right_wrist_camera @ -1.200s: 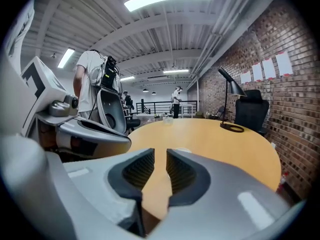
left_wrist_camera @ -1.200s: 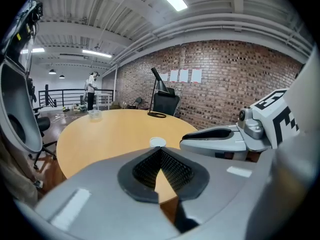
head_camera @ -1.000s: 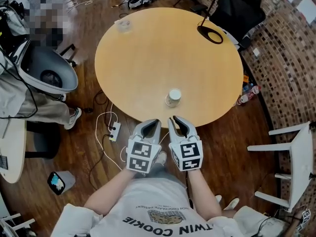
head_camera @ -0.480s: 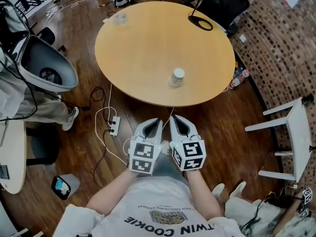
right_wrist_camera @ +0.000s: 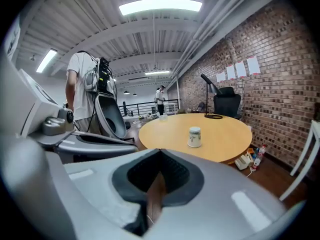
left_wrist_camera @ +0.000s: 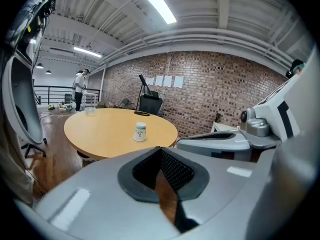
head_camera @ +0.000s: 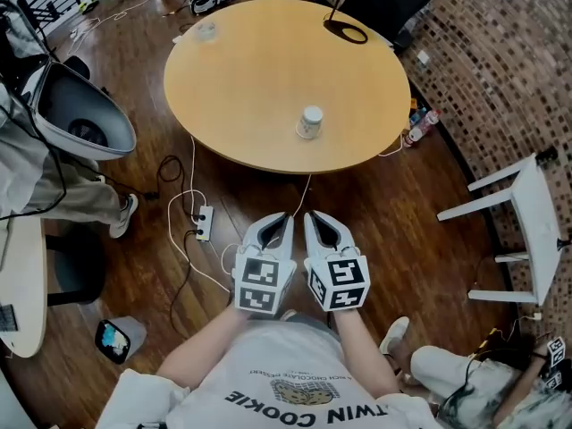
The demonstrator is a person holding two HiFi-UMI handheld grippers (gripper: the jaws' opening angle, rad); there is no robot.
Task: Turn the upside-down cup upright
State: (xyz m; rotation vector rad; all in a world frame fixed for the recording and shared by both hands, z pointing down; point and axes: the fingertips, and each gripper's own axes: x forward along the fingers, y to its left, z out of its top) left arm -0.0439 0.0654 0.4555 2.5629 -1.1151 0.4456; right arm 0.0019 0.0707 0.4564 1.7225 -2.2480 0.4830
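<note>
On table (head_camera: 268, 70), upside-down cup (head_camera: 311, 121), well ahead of both jaws

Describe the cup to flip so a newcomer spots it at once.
Look at the round wooden table. Near its edge closest to the person stands a small white cup, mouth down. It is alone there; the clear container and black lamp base sit at the far edge.

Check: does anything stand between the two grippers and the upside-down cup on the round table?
Nothing visible blocks the way: between the left gripper, the right gripper and the cup lie only floor, a thin white cable down there, and bare table.
</note>
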